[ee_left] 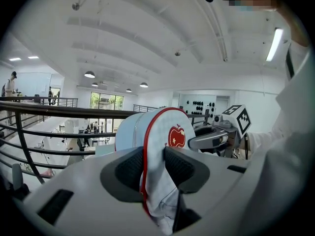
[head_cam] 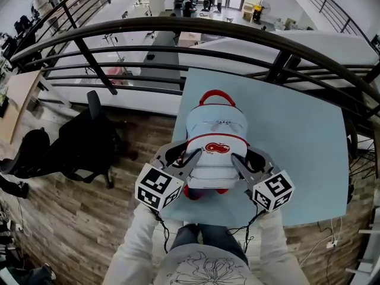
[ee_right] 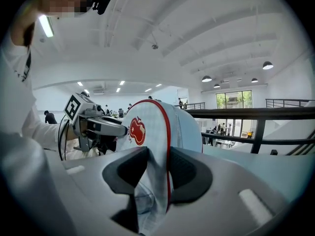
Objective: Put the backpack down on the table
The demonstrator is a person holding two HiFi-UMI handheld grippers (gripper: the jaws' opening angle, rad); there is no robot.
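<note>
Pinching the white backpack [head_cam: 215,138] from both sides. Clamps a fold of its fabric, beside the red piping, between the narrowly parted pads of the left gripper [head_cam: 189,158]. Grips another fold on the opposite side with the right gripper [head_cam: 240,159] in the same way. Holds it over the near middle of the light blue table [head_cam: 297,153], red top handle [head_cam: 216,95] pointing far and apple emblem [head_cam: 217,149] facing up. Cannot tell whether the base touches the tabletop.
</note>
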